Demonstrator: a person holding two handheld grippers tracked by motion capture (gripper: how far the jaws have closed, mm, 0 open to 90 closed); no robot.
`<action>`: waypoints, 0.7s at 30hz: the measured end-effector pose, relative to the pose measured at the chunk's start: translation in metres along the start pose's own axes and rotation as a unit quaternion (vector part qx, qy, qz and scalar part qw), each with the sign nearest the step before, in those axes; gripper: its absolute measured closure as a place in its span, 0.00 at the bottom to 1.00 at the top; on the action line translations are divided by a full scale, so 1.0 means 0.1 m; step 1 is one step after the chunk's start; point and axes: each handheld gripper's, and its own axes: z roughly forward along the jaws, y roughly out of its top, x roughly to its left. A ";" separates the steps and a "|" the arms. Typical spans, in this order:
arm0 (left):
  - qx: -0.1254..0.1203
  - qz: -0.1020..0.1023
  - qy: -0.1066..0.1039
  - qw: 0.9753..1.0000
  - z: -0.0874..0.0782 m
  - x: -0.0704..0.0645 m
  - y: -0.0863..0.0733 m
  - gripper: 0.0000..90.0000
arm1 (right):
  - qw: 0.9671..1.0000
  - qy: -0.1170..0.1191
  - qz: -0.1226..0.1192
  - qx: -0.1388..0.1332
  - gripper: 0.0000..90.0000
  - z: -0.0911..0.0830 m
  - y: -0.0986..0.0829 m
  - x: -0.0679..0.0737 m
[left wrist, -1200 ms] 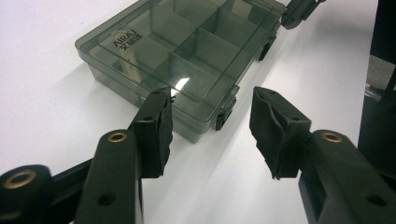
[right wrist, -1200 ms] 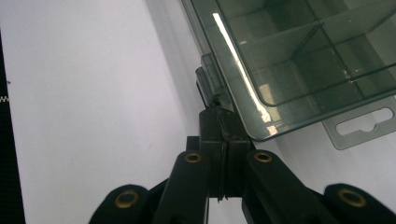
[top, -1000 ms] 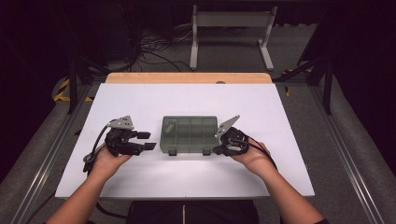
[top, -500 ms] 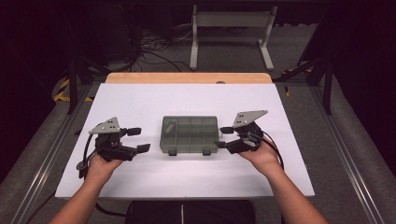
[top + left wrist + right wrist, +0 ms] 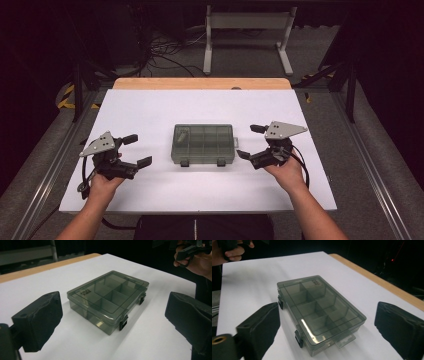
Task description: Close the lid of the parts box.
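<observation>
A smoky, see-through box lies flat in the middle of the white counter, lid shut, its two black latches on the side facing the person. Through the lid I can see dividers splitting it into small compartments, and a small label sits in one corner compartment.

The left gripper is off to the left of the box, well clear of it, held in the person's left hand. Its jaws are spread wide with nothing between them. In the left gripper view the box sits out ahead between the two black jaws, untouched.

The right gripper is just beside the box's right end, not touching it, held in the right hand. Its jaws are spread wide too and hold nothing. In the right gripper view the box lies between and beyond the jaws, a clear tab sticking out from its near end.

A wooden strip runs along the counter's far edge.
</observation>
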 end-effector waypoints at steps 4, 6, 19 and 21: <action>-0.025 0.011 0.016 0.999 -0.05 -0.04 -0.05 0.01 | 1.000 -0.011 -0.006 -0.016 0.02 -0.03 -0.08 0.01; -0.031 0.014 0.019 0.999 -0.07 -0.05 -0.07 0.00 | 1.000 -0.016 -0.006 -0.021 0.01 -0.04 -0.11 0.02; -0.041 0.020 0.038 0.998 -0.14 -0.05 -0.23 0.00 | 0.997 -0.053 0.002 -0.048 0.00 -0.16 -0.40 0.07; -0.041 0.021 0.039 0.998 -0.15 -0.05 -0.24 0.00 | 0.997 -0.058 0.005 -0.054 0.00 -0.18 -0.45 0.08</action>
